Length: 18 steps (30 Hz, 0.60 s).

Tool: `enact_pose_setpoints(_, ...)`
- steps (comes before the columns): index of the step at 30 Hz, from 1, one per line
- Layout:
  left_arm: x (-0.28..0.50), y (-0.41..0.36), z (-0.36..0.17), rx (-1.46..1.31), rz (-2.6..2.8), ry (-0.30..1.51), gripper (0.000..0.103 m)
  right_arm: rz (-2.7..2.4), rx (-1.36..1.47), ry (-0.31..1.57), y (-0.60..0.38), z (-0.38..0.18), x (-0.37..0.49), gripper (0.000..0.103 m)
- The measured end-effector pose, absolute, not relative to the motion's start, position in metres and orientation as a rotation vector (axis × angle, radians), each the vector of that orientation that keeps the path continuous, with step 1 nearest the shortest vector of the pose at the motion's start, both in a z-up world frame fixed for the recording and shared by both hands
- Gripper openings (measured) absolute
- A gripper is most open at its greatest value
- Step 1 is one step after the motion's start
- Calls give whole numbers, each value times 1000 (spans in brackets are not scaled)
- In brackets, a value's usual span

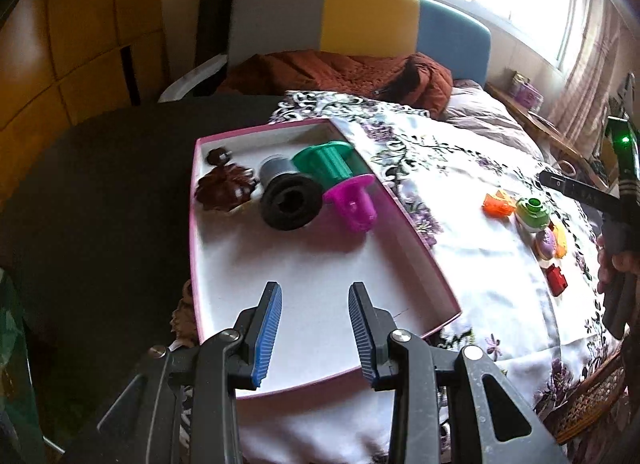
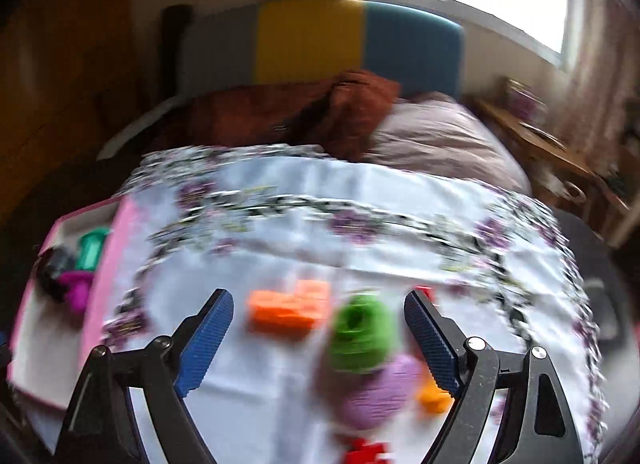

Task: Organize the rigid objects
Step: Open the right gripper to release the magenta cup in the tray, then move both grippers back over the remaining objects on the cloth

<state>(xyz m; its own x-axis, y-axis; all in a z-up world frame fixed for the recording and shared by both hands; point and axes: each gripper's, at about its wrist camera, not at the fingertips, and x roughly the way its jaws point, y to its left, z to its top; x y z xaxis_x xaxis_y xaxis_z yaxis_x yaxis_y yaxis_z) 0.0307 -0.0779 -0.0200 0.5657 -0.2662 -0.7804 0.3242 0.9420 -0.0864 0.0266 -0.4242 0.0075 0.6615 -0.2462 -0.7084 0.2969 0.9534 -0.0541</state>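
A pink-rimmed white box [image 1: 412, 219] lies on a floral cloth [image 1: 480, 248]. In it are a black spool [image 1: 290, 199], a green spool [image 1: 326, 161], a magenta piece [image 1: 354, 203] and a brown piece [image 1: 224, 187]. My left gripper [image 1: 316, 332] is open and empty over the box's near end. On the cloth lie an orange piece [image 2: 290, 306], a green piece [image 2: 362, 336], a purple piece [image 2: 380, 392], a small orange piece [image 2: 432, 398] and a red piece [image 2: 366, 452]. My right gripper [image 2: 320, 340] is open and empty just above them. The right wrist view is blurred.
The cloth covers a bed with a rust blanket [image 1: 340, 71] and a grey, yellow and blue headboard [image 1: 360, 19]. A dark surface [image 1: 100, 191] lies left of the box. A wooden side table [image 1: 532, 111] stands at the right below a bright window.
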Motion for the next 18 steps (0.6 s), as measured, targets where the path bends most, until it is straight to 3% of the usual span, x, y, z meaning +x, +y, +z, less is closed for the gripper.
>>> enact_pose_setpoints(8, 32, -115, -15, 139, -420, 896, 35, -567, 347, 737, -506, -1, 5, 88)
enact_pose_setpoints(18, 32, -179, -25, 206, -532, 931, 35, -674, 545, 724, -541, -8, -15, 92)
